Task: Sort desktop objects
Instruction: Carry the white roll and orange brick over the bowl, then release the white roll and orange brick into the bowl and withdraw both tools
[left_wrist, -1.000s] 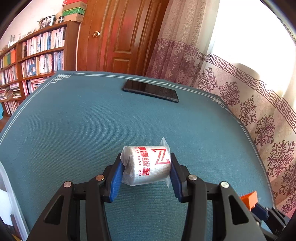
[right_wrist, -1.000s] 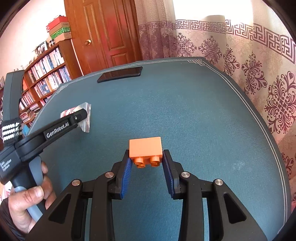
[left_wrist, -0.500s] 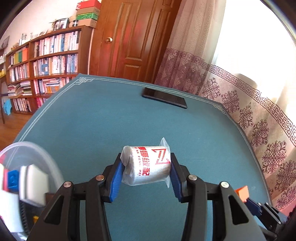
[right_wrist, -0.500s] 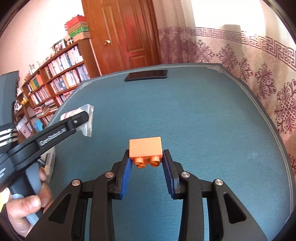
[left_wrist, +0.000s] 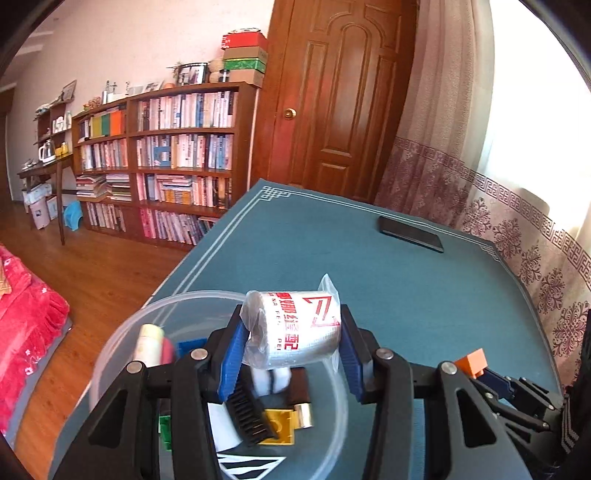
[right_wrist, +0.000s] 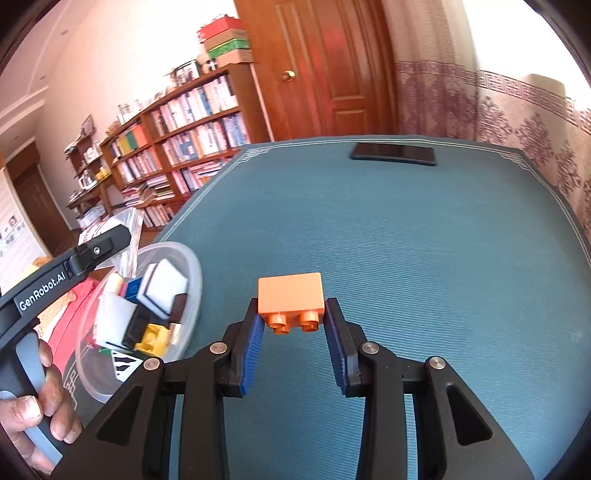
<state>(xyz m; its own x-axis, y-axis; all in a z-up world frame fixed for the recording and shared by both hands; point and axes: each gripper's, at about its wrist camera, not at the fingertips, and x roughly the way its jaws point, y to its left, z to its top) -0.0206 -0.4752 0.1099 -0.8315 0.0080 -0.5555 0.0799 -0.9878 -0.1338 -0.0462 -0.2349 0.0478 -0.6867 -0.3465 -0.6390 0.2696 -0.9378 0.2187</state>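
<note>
My left gripper (left_wrist: 293, 341) is shut on a white wrapped roll (left_wrist: 295, 328) with red print, held in the air over a clear plastic bowl (left_wrist: 122, 343). The bowl (right_wrist: 192, 266) sits near the table's left edge and holds several items: toy bricks, a black comb, white blocks. My right gripper (right_wrist: 293, 325) is shut on an orange toy brick (right_wrist: 290, 297), studs facing the camera, above the teal tabletop to the right of the bowl. That brick (left_wrist: 472, 362) shows at the right in the left wrist view. A hand (right_wrist: 40, 398) grips the left gripper's handle.
A black phone (left_wrist: 410, 234) lies flat near the far edge of the teal table (right_wrist: 406, 240). Patterned curtains hang along the right side. Bookshelves (left_wrist: 166, 162) and a wooden door stand beyond the table; wooden floor and red bedding lie off its left edge.
Both grippers have swung left, keeping their loads. The left gripper with the roll has come over the bowl, which now fills the lower left of its view.
</note>
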